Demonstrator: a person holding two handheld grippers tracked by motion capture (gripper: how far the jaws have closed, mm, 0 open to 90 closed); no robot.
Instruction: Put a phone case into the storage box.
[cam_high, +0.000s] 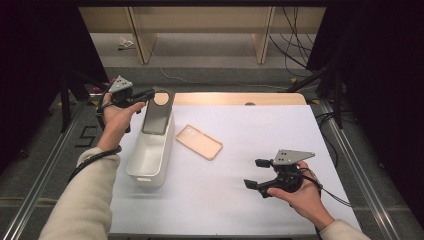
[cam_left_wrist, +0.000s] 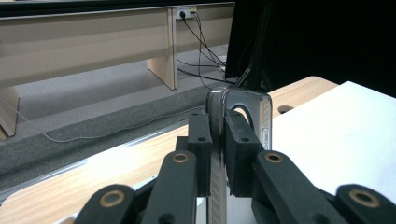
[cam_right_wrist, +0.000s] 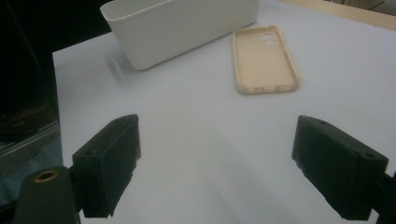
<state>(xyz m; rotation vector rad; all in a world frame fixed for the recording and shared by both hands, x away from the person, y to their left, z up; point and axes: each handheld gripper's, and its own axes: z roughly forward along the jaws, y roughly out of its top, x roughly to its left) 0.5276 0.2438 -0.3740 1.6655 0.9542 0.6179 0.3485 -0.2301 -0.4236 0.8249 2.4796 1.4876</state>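
The left gripper's (cam_high: 150, 93) fingers (cam_left_wrist: 238, 140) clamp the dark phone case's (cam_high: 157, 116) top edge between them; the right gripper's (cam_high: 257, 174) fingers stand wide apart, empty.

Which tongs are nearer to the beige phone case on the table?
Left. The left tongs hold a dark phone case over the white bin, beside the beige phone case; the right tongs wait farther off.

The white bin (cam_high: 150, 152) stood along the left side of the table (cam_high: 260, 200), with a dark phone case (cam_high: 157, 112) held upright over its far end, blocking that opening. A tan phone case (cam_high: 199, 142) lay just beside the bin. The table's middle and near side lay bare, and so did its right.
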